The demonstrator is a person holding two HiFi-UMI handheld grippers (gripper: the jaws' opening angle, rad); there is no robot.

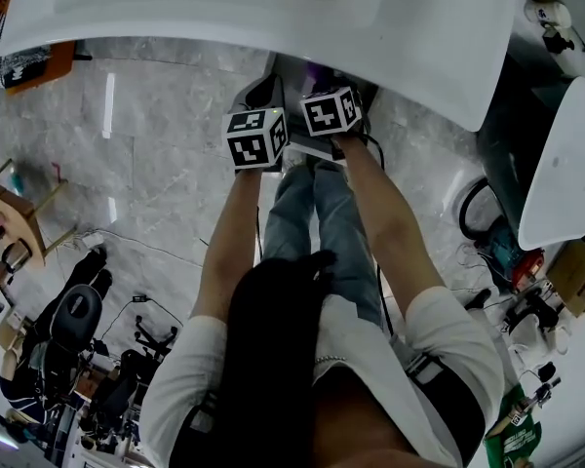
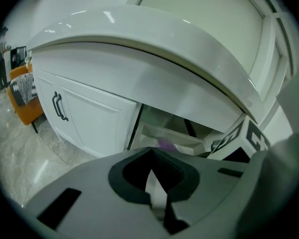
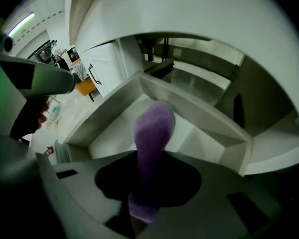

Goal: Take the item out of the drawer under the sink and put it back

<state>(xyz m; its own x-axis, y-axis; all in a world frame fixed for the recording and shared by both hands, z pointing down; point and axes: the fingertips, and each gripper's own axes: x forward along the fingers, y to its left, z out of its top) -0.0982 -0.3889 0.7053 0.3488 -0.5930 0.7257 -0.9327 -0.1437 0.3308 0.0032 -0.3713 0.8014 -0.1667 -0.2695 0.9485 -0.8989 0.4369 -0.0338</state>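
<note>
Bathroom mock-up, probably inside a lab or showroom; the edges are too cluttered to tell which. Bathroom cues: white curved sink [image 1: 273, 8], white vanity cabinet door [image 2: 89, 118] with dark handles [image 2: 60, 106], open drawer [image 3: 189, 118] below, grey marble-look floor [image 1: 156, 164]. Non-home cues: loose cables [image 1: 127, 252], office chair [image 1: 78, 310], orange chair [image 2: 25, 103], cardboard boxes [image 1: 575, 271].
</note>
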